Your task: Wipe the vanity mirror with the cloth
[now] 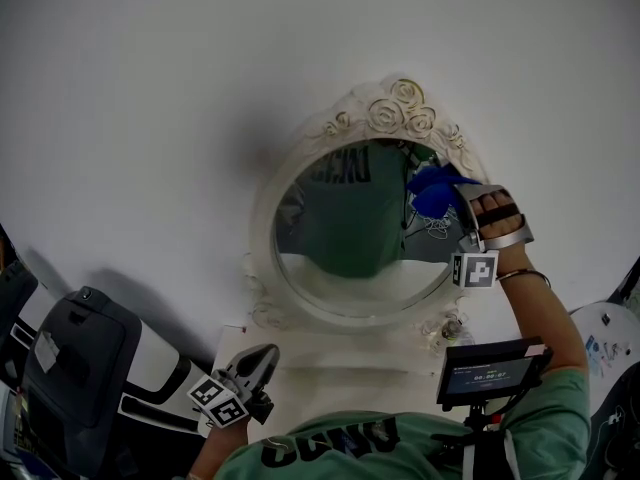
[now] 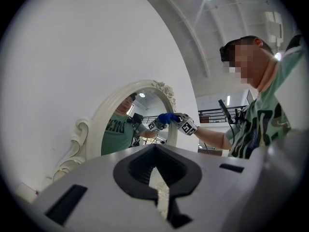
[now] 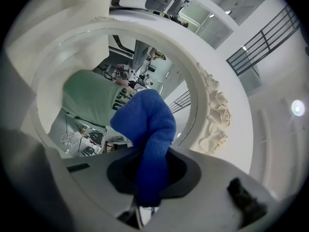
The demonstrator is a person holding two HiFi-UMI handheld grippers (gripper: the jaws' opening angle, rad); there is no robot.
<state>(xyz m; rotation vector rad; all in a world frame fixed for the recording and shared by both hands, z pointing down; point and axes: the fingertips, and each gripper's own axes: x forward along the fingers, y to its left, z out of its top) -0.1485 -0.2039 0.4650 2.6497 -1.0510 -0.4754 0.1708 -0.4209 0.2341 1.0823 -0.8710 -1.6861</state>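
An oval vanity mirror [image 1: 350, 233] in a cream frame with carved roses [image 1: 390, 108] stands against a white wall. My right gripper [image 1: 470, 203] is shut on a blue cloth [image 1: 435, 190] and holds it against the glass at the upper right. In the right gripper view the cloth [image 3: 149, 134] bunches out of the jaws, just in front of the glass [image 3: 87, 81] and beside the frame [image 3: 215, 110]. My left gripper [image 1: 262, 358] hangs low at the mirror's lower left, shut and holding nothing. The left gripper view shows the mirror [image 2: 128, 124] and cloth [image 2: 166, 118] from the side.
The mirror rests on a cream vanity top [image 1: 340, 358]. A black and white machine [image 1: 80, 368] sits at the lower left. A small dark screen [image 1: 490, 373] is mounted near my right forearm. A white round object [image 1: 605, 338] lies at the right edge.
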